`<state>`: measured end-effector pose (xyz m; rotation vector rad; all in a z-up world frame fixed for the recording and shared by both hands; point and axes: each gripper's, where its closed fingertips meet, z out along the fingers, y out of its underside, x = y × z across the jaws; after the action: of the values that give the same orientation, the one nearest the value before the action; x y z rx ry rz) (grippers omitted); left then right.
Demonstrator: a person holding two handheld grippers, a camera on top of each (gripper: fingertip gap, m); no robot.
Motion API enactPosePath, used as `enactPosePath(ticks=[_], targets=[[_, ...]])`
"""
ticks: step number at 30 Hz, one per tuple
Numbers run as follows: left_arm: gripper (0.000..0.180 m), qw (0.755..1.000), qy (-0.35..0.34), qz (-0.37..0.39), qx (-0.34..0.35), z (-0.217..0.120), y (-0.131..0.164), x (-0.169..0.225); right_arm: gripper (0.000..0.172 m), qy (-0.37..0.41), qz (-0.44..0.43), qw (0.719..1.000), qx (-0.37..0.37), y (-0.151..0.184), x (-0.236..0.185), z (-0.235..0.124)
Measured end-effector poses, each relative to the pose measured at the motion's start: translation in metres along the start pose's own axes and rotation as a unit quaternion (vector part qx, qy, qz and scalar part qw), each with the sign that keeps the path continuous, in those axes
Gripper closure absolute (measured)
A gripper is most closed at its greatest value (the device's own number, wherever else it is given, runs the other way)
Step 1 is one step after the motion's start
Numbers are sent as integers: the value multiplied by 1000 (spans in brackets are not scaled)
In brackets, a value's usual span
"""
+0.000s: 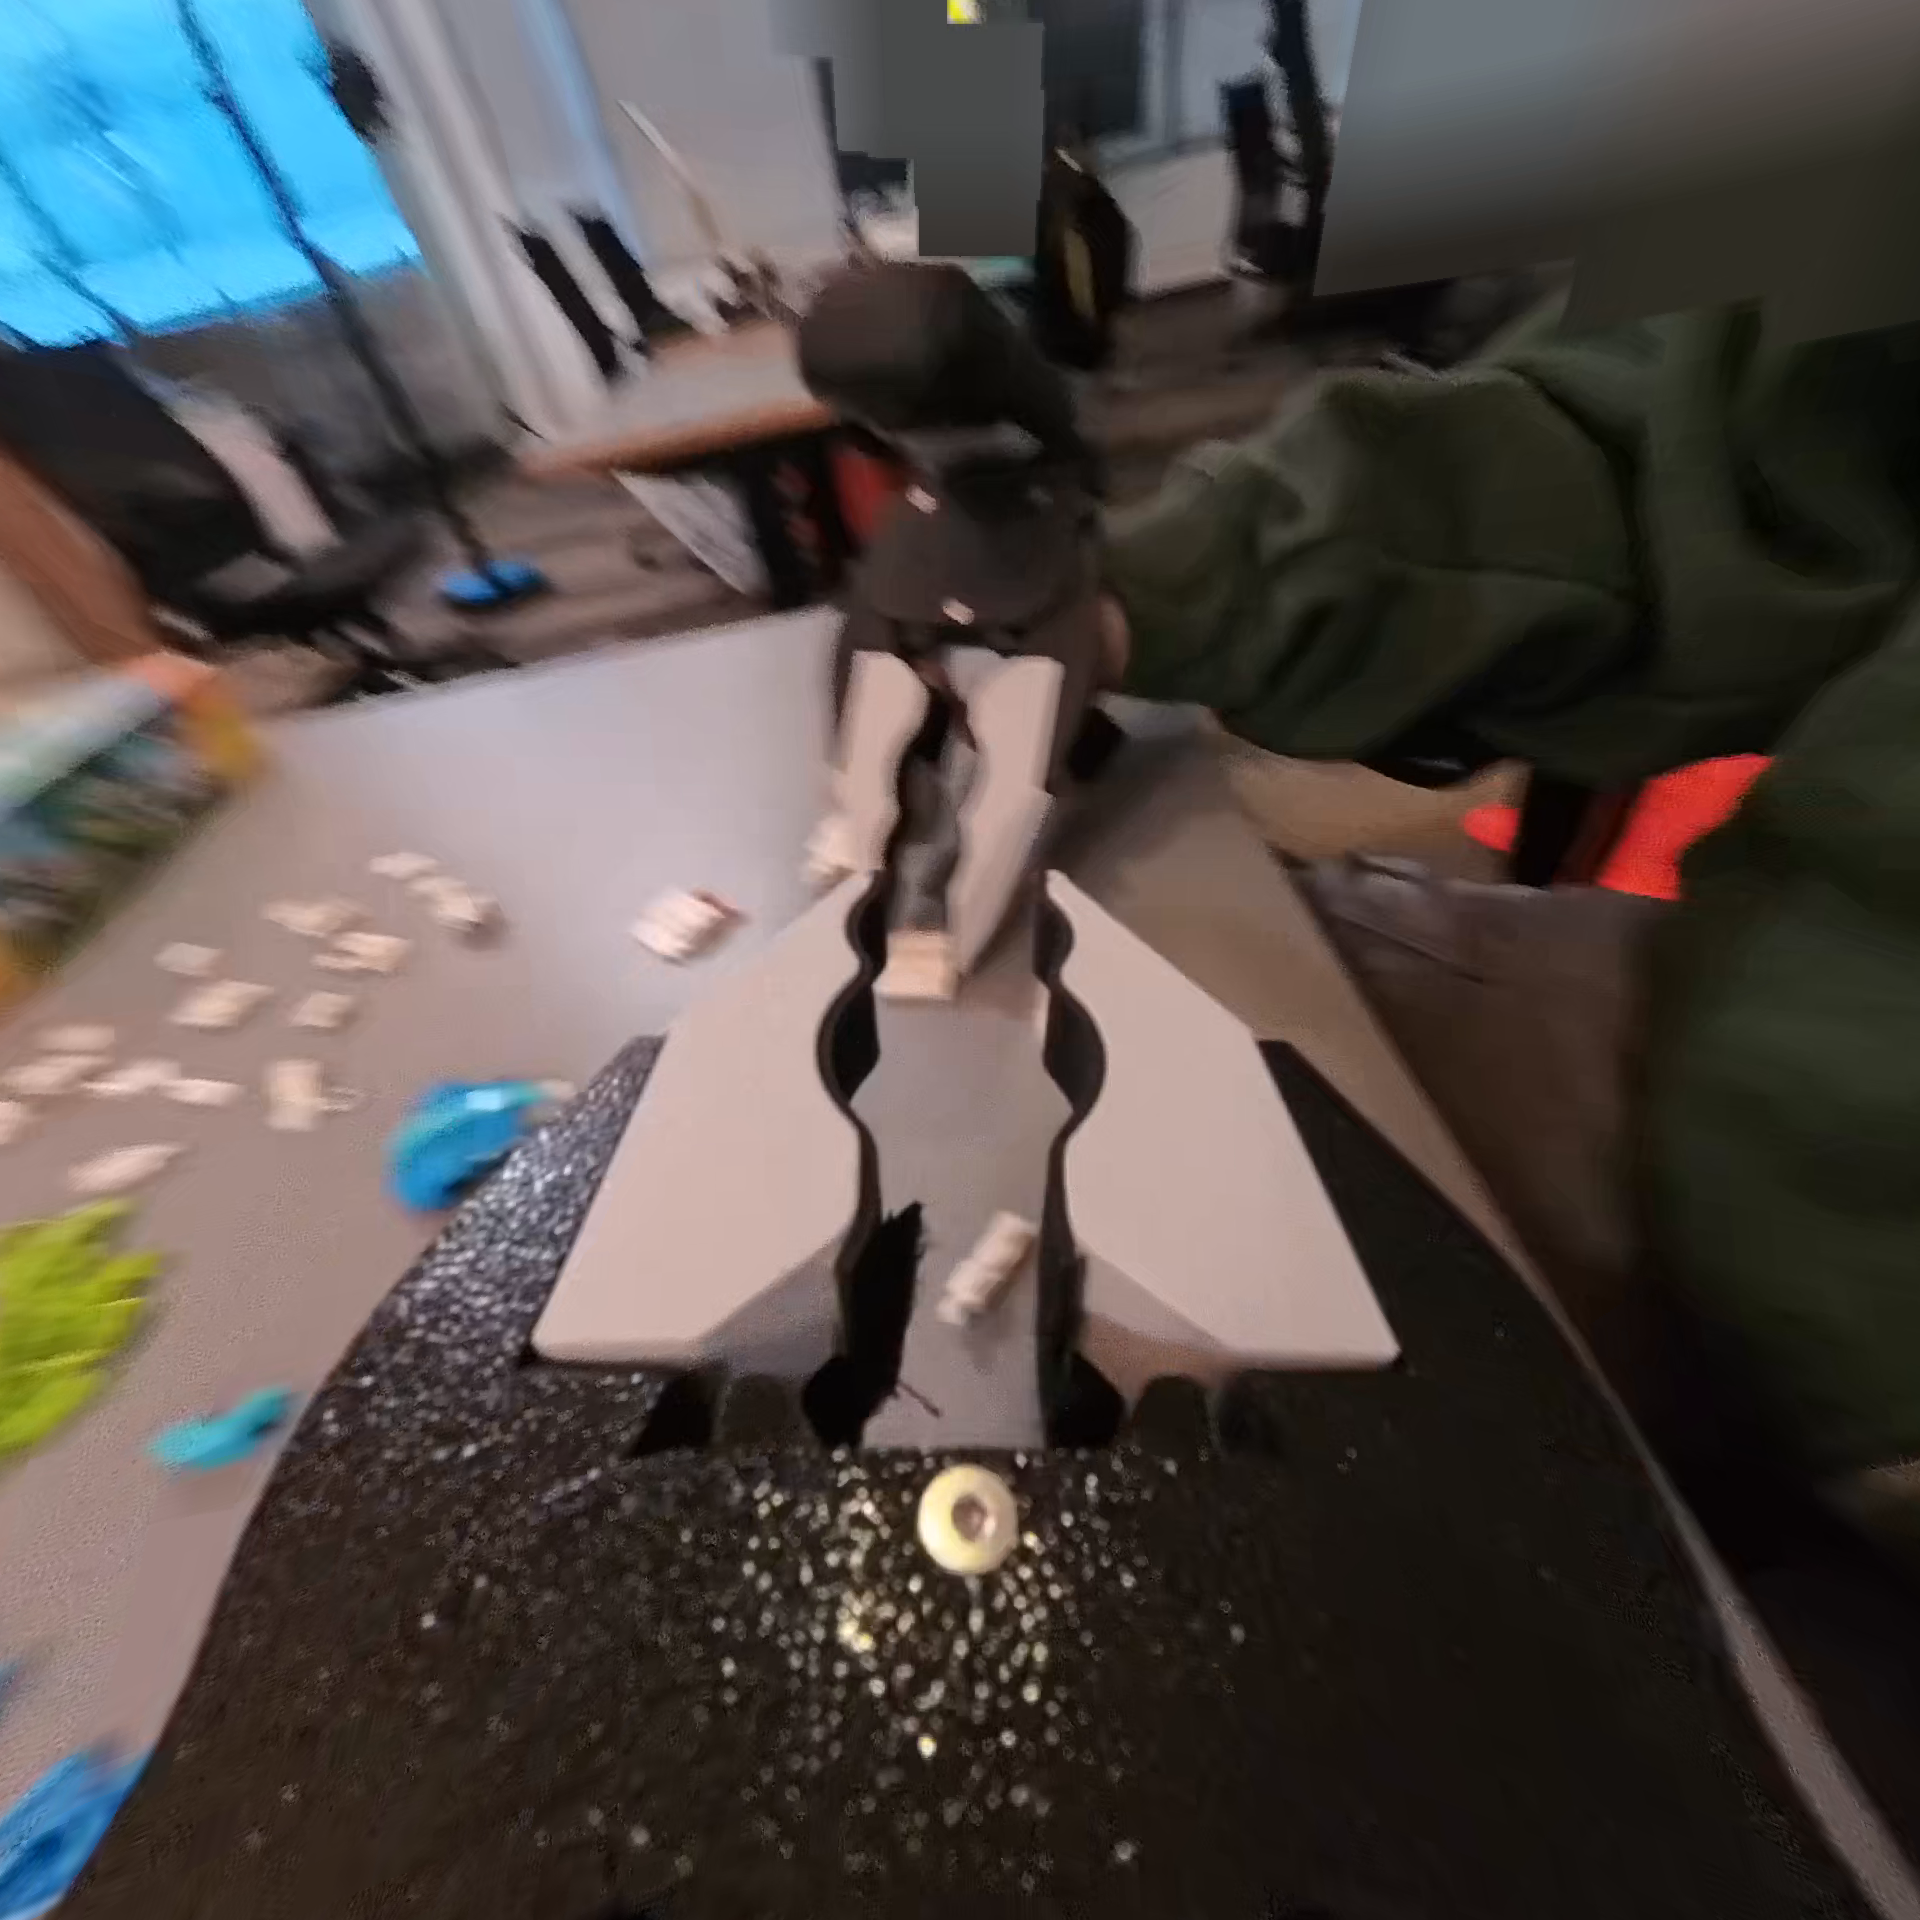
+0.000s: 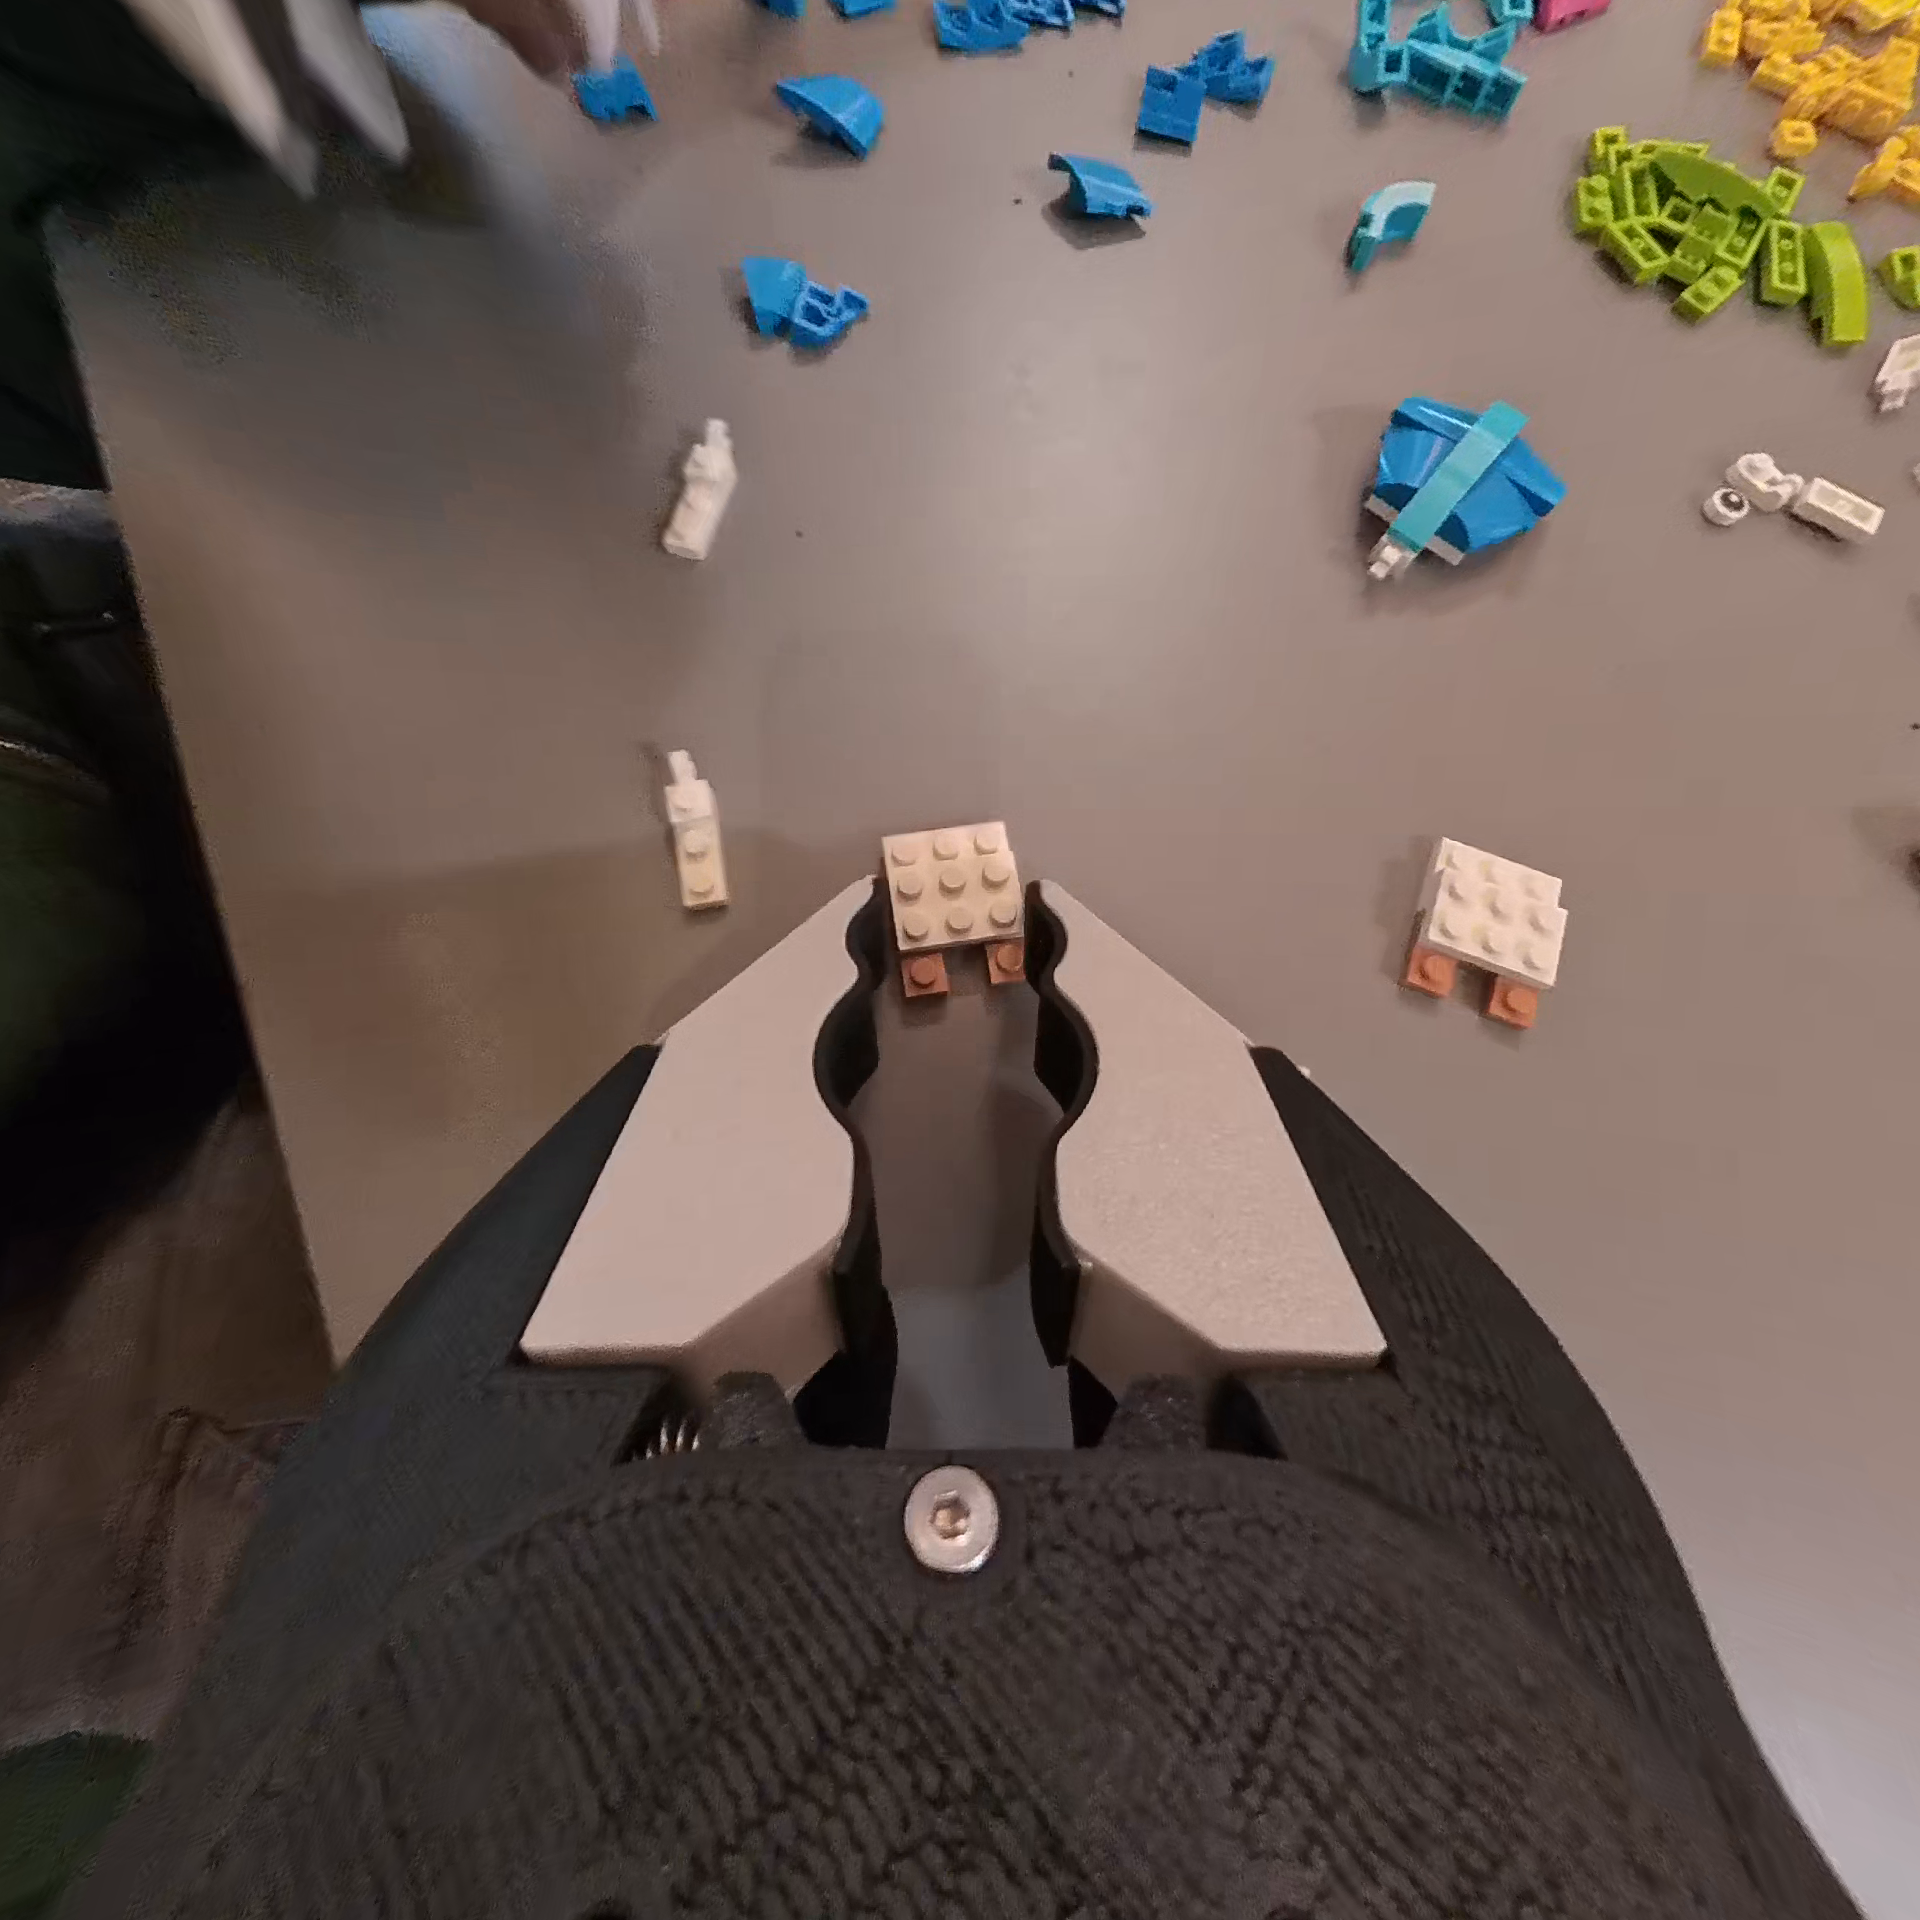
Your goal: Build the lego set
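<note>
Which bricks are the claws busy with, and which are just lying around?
Busy with: white block with brown feet, between the right claw's tips. The left claw is open, holding nothing.
Lying about: matching white block; blue pieces; green pile; yellow pile; small white pieces.

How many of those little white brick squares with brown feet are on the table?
2. One white square with brown feet sits between the right gripper tips; the other square lies off to its right on the grey table. More may sit outside the view.
</note>
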<state>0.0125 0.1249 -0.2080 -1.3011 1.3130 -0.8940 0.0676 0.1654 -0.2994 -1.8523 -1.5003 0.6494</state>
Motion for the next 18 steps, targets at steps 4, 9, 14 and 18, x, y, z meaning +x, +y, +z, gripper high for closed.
enactPosePath(ticks=[4,9,14,18], targets=[[147,990,80,-19,-118,21,28,36,146,-53,0,998,33,-13,-26,-8],[151,973,55,17,-224,36,65,34,146,-73,-8,997,13,-9,-49,-5],[160,969,56,-7,-240,38,72,28,146,-60,-17,998,-5,-6,-52,-1],[164,966,63,-12,-252,42,78,27,146,-47,-22,999,-14,-5,-52,-1]])
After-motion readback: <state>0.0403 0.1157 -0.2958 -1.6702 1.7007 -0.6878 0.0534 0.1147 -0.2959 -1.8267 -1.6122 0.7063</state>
